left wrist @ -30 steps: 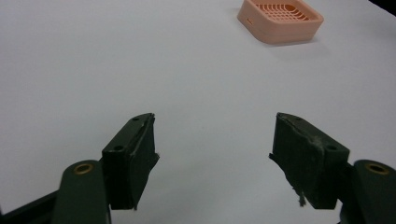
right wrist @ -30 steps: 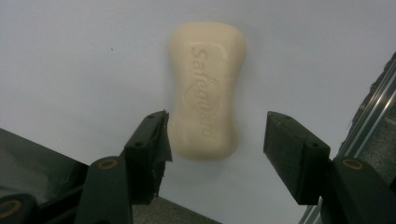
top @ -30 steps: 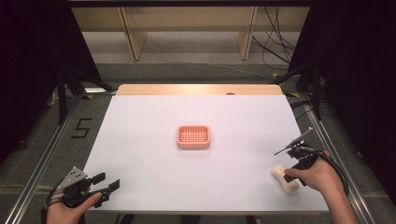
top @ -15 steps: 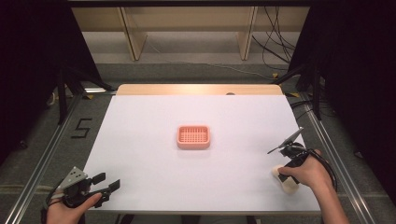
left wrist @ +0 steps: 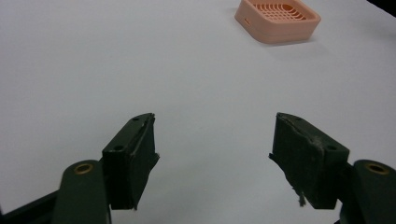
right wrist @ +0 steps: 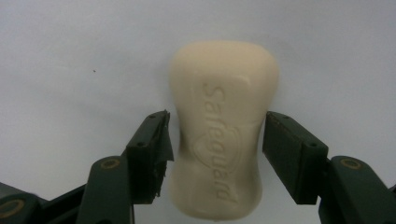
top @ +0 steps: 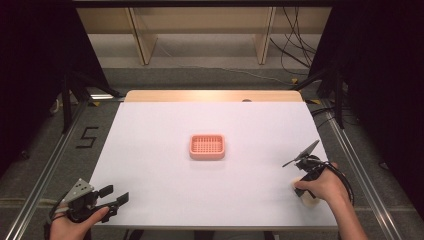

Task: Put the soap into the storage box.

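Soap bar [right wrist: 223, 126], cream-coloured with raised lettering on its top face, lies flat on the white table [top: 165, 135], well to the right of the pink slotted soap dish [top: 207, 146] and nearer the person's edge than the dish is. In the high view a bit of the bar [top: 309, 200] shows under the person's right hand [top: 325, 185]. The right gripper [right wrist: 215, 140] is lowered over the bar with one jaw on each long side at the bar's narrow waist; its jaws have just been closing. The right pad seems to meet the soap's side, while a thin dark gap remains beside the left pad, so the pads do not yet clamp the bar and the tongs are released.

The left gripper [left wrist: 215, 149] sits far to the left of the dish and closer to the person, near the table's front left corner [top: 102, 200]. Its jaws stand wide apart with nothing but bare white surface between them, and the dish [left wrist: 278, 18] lies well beyond them, up and to the right in the left gripper view
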The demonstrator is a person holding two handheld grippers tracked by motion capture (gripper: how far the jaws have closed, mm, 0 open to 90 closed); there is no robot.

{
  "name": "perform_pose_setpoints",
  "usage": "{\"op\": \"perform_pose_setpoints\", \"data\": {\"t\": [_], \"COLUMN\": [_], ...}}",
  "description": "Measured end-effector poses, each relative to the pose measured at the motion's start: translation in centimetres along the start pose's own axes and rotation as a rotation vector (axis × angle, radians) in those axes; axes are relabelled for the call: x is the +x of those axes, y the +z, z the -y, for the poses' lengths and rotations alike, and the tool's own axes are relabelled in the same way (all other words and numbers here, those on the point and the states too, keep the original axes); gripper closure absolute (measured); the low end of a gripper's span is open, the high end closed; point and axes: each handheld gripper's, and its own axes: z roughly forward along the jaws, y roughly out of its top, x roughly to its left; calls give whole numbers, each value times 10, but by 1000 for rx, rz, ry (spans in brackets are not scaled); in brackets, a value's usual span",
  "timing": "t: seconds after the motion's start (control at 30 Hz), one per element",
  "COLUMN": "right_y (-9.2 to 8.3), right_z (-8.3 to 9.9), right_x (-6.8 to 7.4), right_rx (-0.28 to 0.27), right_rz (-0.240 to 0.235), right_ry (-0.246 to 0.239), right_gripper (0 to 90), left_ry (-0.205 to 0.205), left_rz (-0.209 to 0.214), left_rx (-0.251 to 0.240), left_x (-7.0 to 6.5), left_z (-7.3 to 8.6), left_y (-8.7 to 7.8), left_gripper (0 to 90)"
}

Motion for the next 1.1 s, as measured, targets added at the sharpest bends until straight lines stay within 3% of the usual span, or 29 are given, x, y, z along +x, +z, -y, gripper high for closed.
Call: {"op": "perform_pose_setpoints", "data": {"t": [0.13,0.2,0.3,0.37,0.4,0.47,0.53,0.57,0.8,0.87,0.9,1.1], "right_y": [2,3,6,7,8,8,10,10,12,11,11,12], "right_z": [-1,-2,-3,-3,-3,-4,-3,-4,-3,-3,-3,-3], "right_x": [2,0,1,-2,0,1,2,1,0,0,-1,1], "right_rx": [2,12,11,14,5,29,15,44,15,23,29,16], "right_rz": [1,6,14,13,14,9,20,13,10,8,-7,5], "right_ry": [26,5,15,-22,3,7,11,-3,9,3,-24,-89], "right_gripper": [447,455,456,460,462,465,466,479,489,494,495,497], "left_ry": [3,1,3,3,3,9,9,8,7,7,9,4], "left_rz": [-2,-1,3,1,2,3,-1,-1,5,3,2,2], "left_rx": [0,-1,-3,0,0,0,3,2,0,0,1,0], "left_x": [0,0,0,0,0,0,0,0,0,0,0,1], "left_z": [0,0,0,0,0,0,0,0,0,0,0,0], "left_y": [0,0,0,0,0,0,0,-1,0,0,-1,0], "left_gripper": [296,296,296,296,296,296,296,296,297,297,298,299]}}
